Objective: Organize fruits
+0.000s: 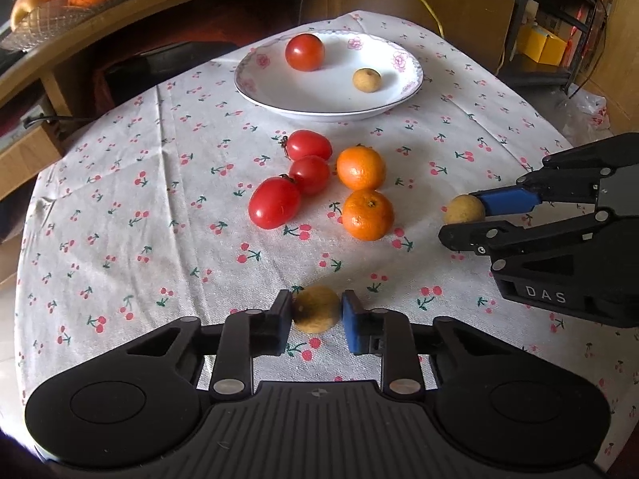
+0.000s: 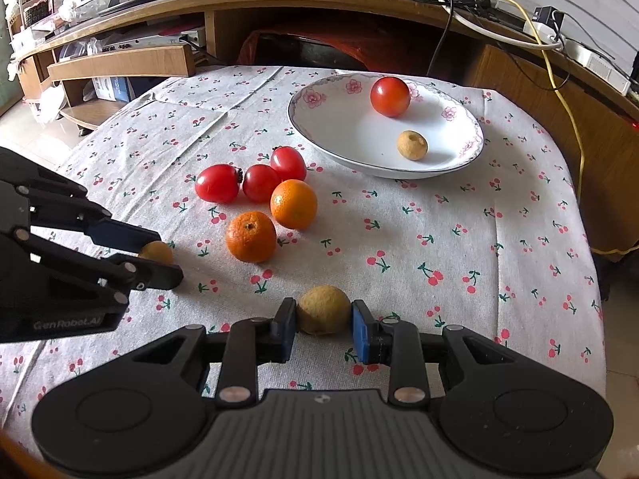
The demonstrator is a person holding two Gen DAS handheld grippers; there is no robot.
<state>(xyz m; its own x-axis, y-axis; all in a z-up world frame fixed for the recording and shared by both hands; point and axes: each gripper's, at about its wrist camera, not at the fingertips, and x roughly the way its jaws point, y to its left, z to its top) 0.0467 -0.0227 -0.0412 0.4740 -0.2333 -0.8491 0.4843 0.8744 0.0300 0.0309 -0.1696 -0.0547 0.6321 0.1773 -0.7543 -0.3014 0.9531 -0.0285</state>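
Longans: one (image 1: 315,309) sits clamped between the left gripper (image 1: 315,315) pads on the cloth; a second (image 2: 323,309) is clamped likewise in the right gripper (image 2: 323,319). Ahead of both grippers lie two oranges (image 1: 361,167) and three tomatoes (image 1: 274,202). Beyond these, the plate (image 1: 259,80) holds one tomato (image 1: 304,52) and a third longan (image 1: 366,80).
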